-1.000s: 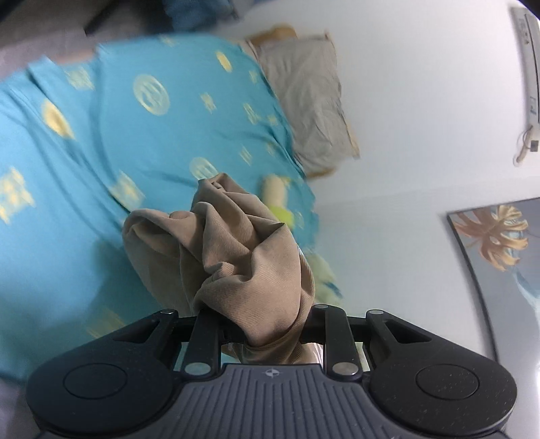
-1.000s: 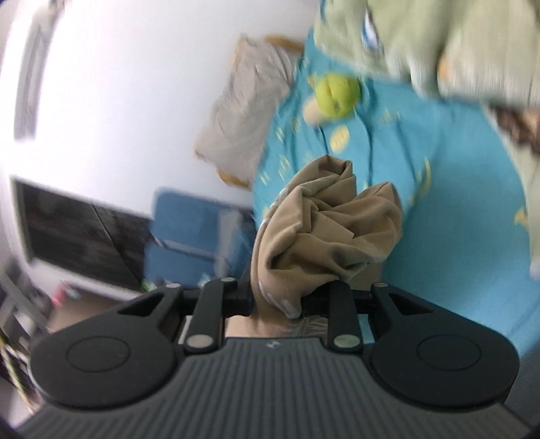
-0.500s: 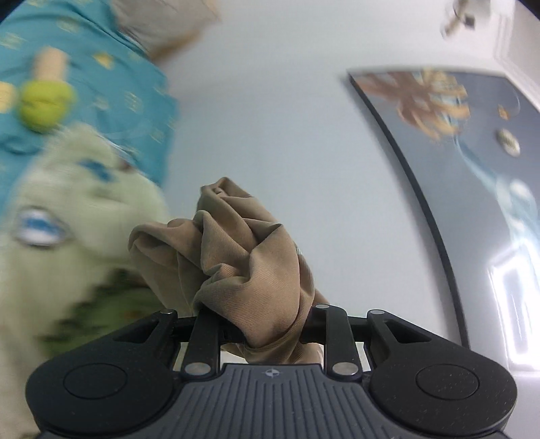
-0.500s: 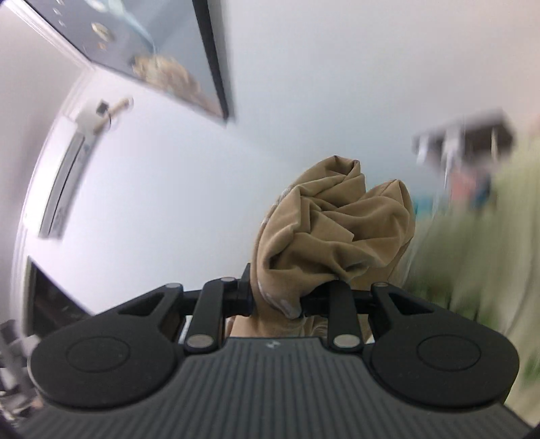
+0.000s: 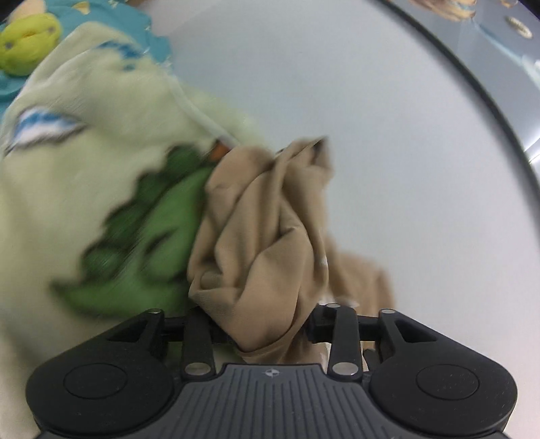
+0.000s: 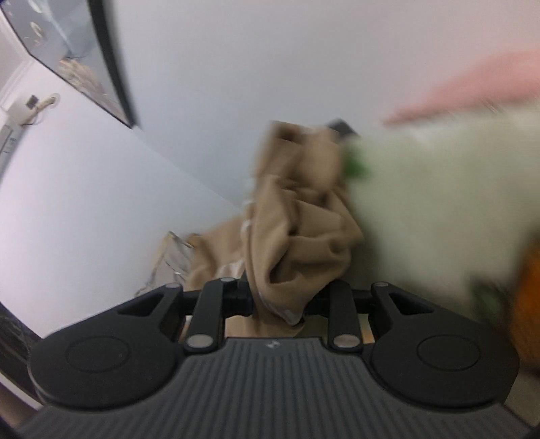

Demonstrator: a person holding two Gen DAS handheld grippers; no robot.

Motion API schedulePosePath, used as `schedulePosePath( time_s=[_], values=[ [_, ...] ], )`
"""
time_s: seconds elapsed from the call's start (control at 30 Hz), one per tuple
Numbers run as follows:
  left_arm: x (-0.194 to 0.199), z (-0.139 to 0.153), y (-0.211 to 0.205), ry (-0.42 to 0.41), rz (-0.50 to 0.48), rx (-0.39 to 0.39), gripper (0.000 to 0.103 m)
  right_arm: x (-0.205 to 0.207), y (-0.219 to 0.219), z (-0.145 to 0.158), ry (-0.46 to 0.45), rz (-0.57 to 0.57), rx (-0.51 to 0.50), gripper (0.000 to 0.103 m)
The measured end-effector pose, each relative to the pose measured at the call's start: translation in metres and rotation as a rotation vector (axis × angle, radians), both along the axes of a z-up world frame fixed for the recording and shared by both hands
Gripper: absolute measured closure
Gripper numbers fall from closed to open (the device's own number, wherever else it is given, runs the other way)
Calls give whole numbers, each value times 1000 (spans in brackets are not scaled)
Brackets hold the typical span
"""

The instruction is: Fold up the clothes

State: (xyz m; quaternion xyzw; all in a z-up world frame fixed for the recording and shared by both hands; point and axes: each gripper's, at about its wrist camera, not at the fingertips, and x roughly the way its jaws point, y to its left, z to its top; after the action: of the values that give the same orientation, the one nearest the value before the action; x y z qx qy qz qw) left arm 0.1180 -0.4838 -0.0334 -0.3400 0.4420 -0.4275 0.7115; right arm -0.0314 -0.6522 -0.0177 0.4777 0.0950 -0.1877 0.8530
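A: What is held?

B: A tan garment (image 5: 266, 236) is seen bunched between the jaws of the left gripper (image 5: 270, 332). The fingertips are hidden by the cloth, but the fabric is pinched where it passes between them. In the right wrist view the same tan garment (image 6: 297, 229) is pinched in a like way by the right gripper (image 6: 280, 300), and a fold is draped over the jaws.

A: Where is the garment placed?

B: It is held up in front of a white wall (image 5: 354, 118), one bunch rising above each gripper. More tan cloth is seen behind the jaws in both views. Whether it is stretched between the grippers cannot be told.

A: What is seen around it?

B: In the left view a pale green cloth (image 5: 84, 152) with a darker green patch (image 5: 152, 219) lies just beside the garment, touching its left edge; it is blurred. Beyond it a teal sheet (image 5: 101, 8) and a yellow-green plush toy (image 5: 27, 37) are seen at the upper left. A dark-framed picture (image 5: 489, 50) is hung on the wall at the right. In the right view the pale cloth (image 6: 438, 202) is blurred at the garment's right, with a pink smear (image 6: 472, 87) above it, and the picture (image 6: 74, 57) is seen at the upper left.
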Motion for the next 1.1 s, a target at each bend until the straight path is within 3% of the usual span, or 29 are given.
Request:
schedulePosePath(
  time_s=[0.03, 0.17, 0.23, 0.33, 0.4, 0.53, 0.6, 0.63, 0.73, 0.87, 1.1],
  values=[
    [-5, -3, 1, 0, 16, 3, 54, -2, 1, -6, 6, -9, 9, 73],
    [-16, 23, 4, -63, 36, 110, 23, -4, -1, -4, 67, -47, 104, 61],
    [-21, 45, 12, -124, 40, 158, 20, -6, 3, 10, 166, -66, 112, 50],
    [-38, 80, 23, -223, 50, 208, 9, -21, 10, 28, 231, -80, 150, 49],
    [-55, 105, 33, -305, 63, 217, 1, -31, 20, 43, 271, -67, 120, 49],
    [-93, 150, 53, -451, 76, 266, 0, -52, 46, 81, 292, -2, -17, 49],
    [-116, 170, 65, -517, 75, 295, 0, -64, 56, 105, 255, 15, -78, 35],
    [-128, 179, 73, -552, 75, 310, 0, -70, 62, 118, 236, 13, -133, 19],
    [-169, 209, 102, -657, 98, 348, 0, -88, 83, 155, 189, 16, -381, 9],
    [-210, 219, 128, -775, 134, 368, 0, -115, 122, 177, 152, -4, -572, 10],
    [-267, 217, 163, -944, 179, 406, 0, -130, 178, 161, 146, 11, -750, 10]
  ],
)
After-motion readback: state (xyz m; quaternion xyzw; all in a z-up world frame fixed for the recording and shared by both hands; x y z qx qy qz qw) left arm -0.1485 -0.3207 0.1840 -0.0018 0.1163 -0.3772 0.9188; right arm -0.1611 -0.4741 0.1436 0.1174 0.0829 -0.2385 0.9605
